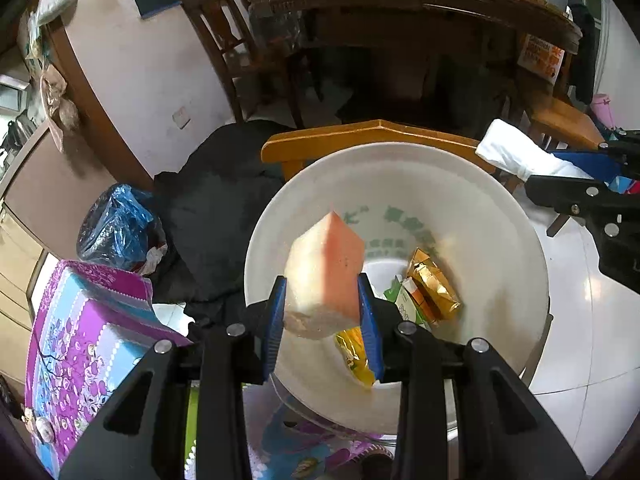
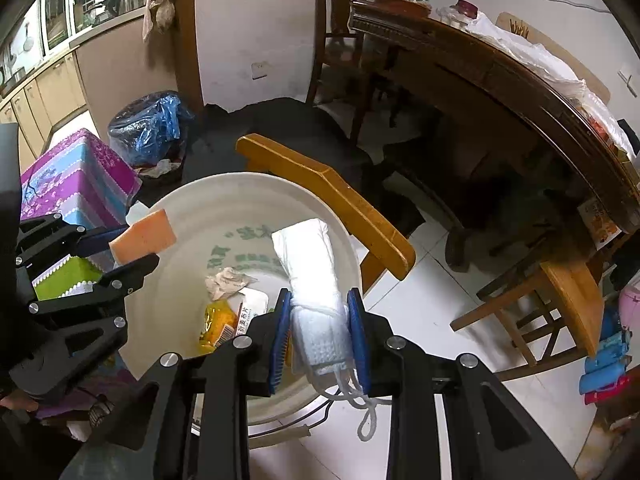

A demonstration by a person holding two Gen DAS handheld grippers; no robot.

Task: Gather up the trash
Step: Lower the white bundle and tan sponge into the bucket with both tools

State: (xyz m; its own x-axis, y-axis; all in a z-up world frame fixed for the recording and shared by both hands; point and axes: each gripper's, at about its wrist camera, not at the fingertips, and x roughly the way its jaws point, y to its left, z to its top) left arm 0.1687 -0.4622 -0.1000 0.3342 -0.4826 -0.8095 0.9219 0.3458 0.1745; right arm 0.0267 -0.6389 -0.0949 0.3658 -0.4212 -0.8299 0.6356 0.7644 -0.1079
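The left gripper is squeezing an orange sponge above the white basin, and the right gripper is clamping a folded white cloth over the same basin, where wrappers are lying.

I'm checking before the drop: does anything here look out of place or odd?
Nothing spilled. One loose end: white string trails from the folded cloth in the right gripper and could snag. The left gripper holds a sponge above the white basin.
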